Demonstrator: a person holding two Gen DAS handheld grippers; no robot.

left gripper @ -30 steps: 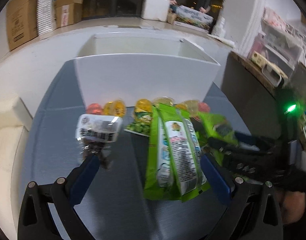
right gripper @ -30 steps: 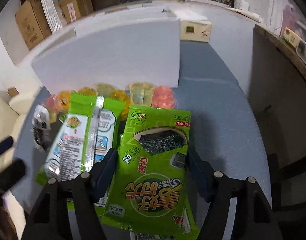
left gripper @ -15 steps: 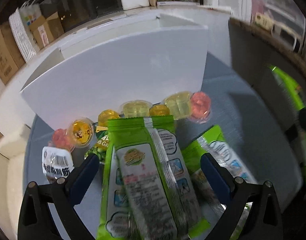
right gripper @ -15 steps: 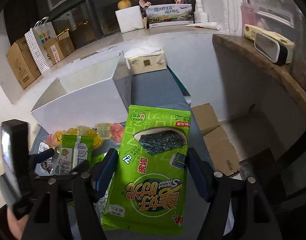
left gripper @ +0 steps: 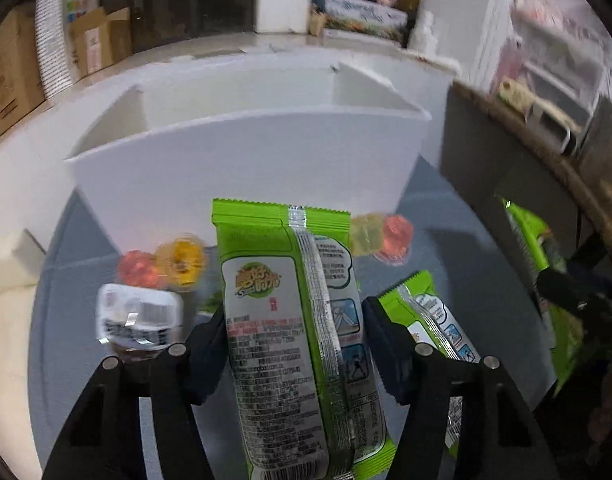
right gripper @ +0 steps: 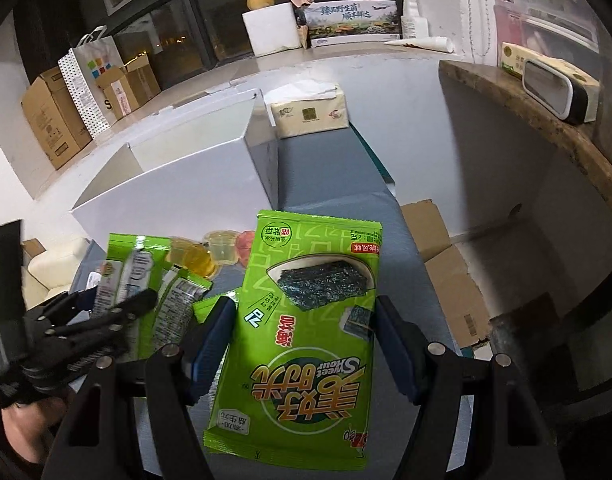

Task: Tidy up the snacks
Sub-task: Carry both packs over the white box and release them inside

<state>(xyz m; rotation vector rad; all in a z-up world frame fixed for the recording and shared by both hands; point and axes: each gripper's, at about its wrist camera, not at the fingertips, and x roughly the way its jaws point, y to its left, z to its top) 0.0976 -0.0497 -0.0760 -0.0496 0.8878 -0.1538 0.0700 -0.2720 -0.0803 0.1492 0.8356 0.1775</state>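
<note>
The left gripper (left gripper: 295, 344) holds a long green and silver seaweed packet (left gripper: 293, 320) between its two blue pads, with the back side of the packet facing the camera and its far end raised above the grey desk (left gripper: 73, 360). The right gripper (right gripper: 303, 340) holds a flat green seaweed bag with a picture of dark seaweed (right gripper: 306, 312) in the same way, clamped at both sides and lifted over the right part of the desk. Behind both packets stands a large white open box (left gripper: 241, 160), on the far side of the desk. Along its near wall sits a row of small jelly cups (left gripper: 181, 258) in orange, red and yellow. Near the left gripper, to its left, a small white pack with a silver label (left gripper: 137, 316) lies on the desk. To its right lies one more green seaweed packet (left gripper: 430, 320), flat on the desk.
</note>
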